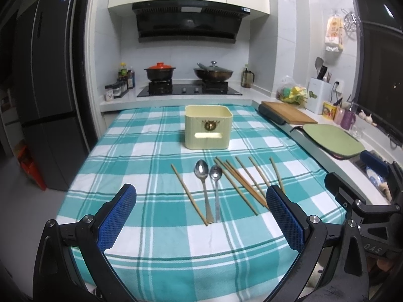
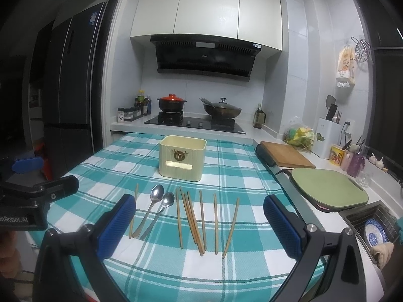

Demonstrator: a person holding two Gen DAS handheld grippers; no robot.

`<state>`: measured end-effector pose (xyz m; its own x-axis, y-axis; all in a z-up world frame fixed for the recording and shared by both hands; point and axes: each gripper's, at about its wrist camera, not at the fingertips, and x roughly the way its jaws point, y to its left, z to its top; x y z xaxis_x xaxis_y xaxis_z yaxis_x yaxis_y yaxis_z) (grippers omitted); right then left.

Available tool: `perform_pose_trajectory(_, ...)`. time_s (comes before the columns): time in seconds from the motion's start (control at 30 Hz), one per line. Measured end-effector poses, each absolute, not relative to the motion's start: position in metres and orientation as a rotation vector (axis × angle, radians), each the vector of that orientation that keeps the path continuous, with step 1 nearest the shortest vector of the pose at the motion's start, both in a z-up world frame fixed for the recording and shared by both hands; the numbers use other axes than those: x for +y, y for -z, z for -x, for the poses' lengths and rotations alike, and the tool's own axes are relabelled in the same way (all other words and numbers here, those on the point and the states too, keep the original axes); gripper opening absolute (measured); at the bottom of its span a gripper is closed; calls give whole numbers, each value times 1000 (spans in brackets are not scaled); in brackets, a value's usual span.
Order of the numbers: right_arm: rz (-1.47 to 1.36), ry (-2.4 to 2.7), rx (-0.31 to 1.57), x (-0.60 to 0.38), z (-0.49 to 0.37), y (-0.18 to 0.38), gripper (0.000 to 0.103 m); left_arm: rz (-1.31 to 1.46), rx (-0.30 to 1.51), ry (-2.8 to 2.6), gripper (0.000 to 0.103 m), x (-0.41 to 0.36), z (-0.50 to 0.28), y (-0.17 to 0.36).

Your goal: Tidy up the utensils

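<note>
While both grippers hang above the near edge of the table, the left gripper [image 1: 201, 196] and the right gripper [image 2: 199, 203] each hold their fingers spread wide with nothing between them; the finger pads [image 1: 117, 216] are blue rubber with a fine dimpled grid, set in black angular frames. A teal-and-white checked woven tablecloth [image 1: 141, 229] covers the table. On it lie two shiny steel spoons [image 1: 205, 178] with oval bowls, side by side, bowls toward the far end. One slim wooden chopstick [image 1: 189, 194] lies alone to their left; more pale wooden chopsticks [image 2: 199, 220] lie loose to their right, some touching or crossing. Behind them, well apart, stands a cream rounded-square ribbed plastic holder [image 1: 207, 130] with a slot cut in its front and a gold emblem.
</note>
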<state>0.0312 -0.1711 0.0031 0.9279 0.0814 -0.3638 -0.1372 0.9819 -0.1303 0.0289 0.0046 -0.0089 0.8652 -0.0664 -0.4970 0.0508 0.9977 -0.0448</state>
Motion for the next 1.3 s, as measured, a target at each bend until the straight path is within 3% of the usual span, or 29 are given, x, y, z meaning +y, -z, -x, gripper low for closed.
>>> perform_pose_trajectory(0.8,103,-121,420,-178,-56,12,103,67,607,-36,103,29,-58,32)
perform_pose_trajectory(1.13,34,-109,524,-200,-88,45,103,77,712,8,103,25,-96,67)
perform_pose_trajectory(1.3,64,-60,693,-218,-117,77,103,91,778,-34,103,35,-123,89)
